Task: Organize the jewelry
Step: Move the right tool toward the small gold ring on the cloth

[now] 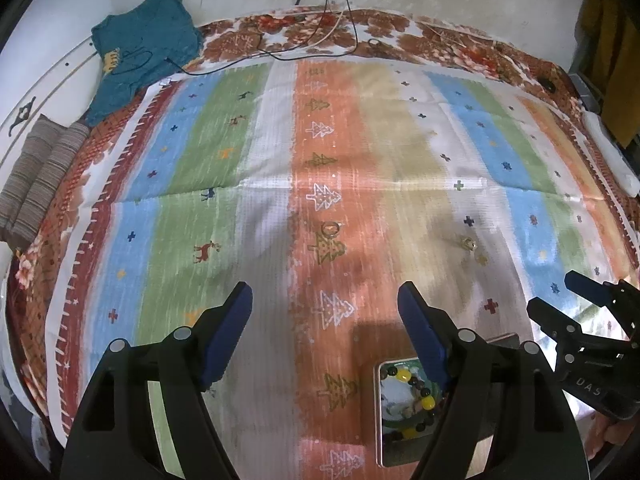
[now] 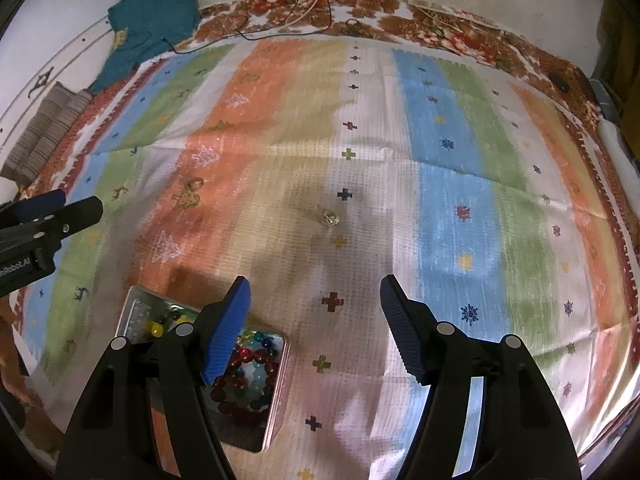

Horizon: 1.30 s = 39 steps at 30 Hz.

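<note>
An open metal tin (image 1: pixel 378 400) (image 2: pixel 132 300) lies on the striped cloth and holds beaded bracelets, yellow and dark beads (image 1: pixel 404 374) and red and blue ones (image 2: pixel 244 360). A small ring (image 1: pixel 331 229) (image 2: pixel 195 185) rests on the orange stripe. A second, sparkly ring (image 1: pixel 467 243) (image 2: pixel 330 218) sits on the pale stripe. My left gripper (image 1: pixel 324 296) (image 2: pixel 78 200) hovers open, short of the first ring, with nothing between its fingers. Just right of the tin, my right gripper (image 2: pixel 315 286) (image 1: pixel 554 294) is open and empty, short of the sparkly ring.
The striped cloth (image 1: pixel 224 152) covers a floral bedspread (image 1: pixel 460 48). A teal garment (image 1: pixel 144 44) and striped cushions (image 1: pixel 36 184) lie at the far left. Cables (image 1: pixel 320 40) trail along the back edge by the wall. A white object (image 1: pixel 608 148) sits at the right edge.
</note>
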{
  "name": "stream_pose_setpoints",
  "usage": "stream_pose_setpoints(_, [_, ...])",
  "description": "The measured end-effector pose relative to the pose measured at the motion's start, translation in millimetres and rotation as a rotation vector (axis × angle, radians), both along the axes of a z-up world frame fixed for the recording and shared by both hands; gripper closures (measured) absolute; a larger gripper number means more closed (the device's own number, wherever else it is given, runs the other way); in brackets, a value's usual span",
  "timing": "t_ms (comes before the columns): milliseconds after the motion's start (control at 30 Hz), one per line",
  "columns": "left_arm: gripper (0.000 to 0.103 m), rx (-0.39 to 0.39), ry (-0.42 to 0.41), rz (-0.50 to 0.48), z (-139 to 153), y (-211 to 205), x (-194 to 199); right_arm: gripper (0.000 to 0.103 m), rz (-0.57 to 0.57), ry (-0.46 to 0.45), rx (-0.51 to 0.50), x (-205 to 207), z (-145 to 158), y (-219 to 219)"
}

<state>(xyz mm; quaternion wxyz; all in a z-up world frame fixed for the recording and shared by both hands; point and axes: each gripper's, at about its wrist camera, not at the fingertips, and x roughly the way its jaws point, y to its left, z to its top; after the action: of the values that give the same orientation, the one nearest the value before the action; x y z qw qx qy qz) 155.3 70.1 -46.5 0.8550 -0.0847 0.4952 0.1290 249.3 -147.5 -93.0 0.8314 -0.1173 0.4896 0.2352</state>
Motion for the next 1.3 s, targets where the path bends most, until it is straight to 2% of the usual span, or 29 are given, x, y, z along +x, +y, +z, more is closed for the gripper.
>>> stream_pose_setpoints(300, [0.028, 0.006, 0.018, -0.025, -5.3, -2.3, 16.2, 0.036, -0.005, 0.019, -0.011, 14.5, -6.5, 6.7])
stream_pose_setpoints(1067, [0.028, 0.015, 0.12, -0.068, -42.7, 4.1, 62.3, 0.036, -0.009, 0.074, -0.067, 54.8, -34.1, 27.0])
stream_pose_setpoints(1300, [0.028, 0.021, 0.155, -0.047, -57.0, 13.9, 74.2, 0.036, -0.012, 0.101, -0.096, 64.3, -50.3, 32.5])
